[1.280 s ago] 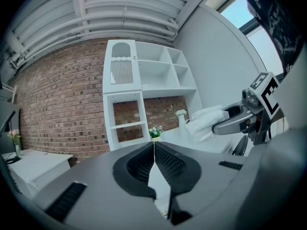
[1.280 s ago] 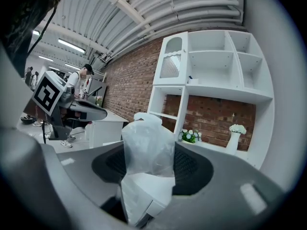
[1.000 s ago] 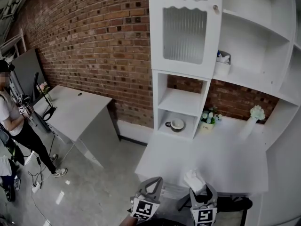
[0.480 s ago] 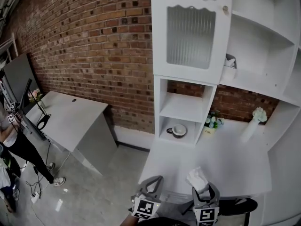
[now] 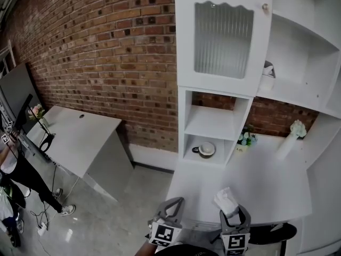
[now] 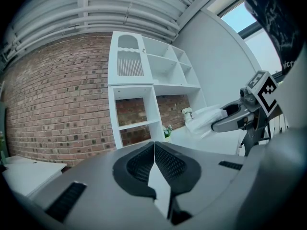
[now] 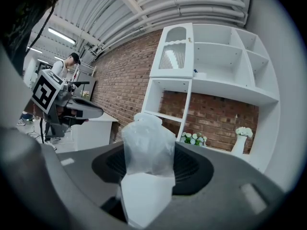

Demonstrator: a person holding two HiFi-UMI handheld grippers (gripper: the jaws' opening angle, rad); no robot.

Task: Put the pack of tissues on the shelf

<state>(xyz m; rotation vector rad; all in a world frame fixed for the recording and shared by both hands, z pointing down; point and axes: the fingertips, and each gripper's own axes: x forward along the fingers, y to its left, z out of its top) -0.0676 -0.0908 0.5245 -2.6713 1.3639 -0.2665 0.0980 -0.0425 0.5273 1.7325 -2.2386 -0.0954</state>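
Observation:
My right gripper [image 5: 232,213] is shut on the white pack of tissues [image 5: 226,200], which sticks up between its jaws near the front edge of the white desk [image 5: 266,185]. In the right gripper view the pack of tissues [image 7: 146,162] fills the space between the jaws of the right gripper [image 7: 148,176]. My left gripper [image 5: 171,209] hangs beside it to the left with nothing in it; in the left gripper view the left gripper [image 6: 154,164] has its jaws together. The white shelf unit [image 5: 224,89] rises behind the desk.
A mug [image 5: 205,150] sits in the lowest cubby. A small flower pot [image 5: 245,141] and a white vase [image 5: 290,137] stand on the desk. A small container [image 5: 267,76] rests on an upper shelf. A grey table [image 5: 80,137] and a person [image 5: 13,167] are at the left.
The view has shifted closer to the shelf unit, which now sits higher and larger. Both grippers keep their places at the bottom, and the pack of tissues stays in the right one.

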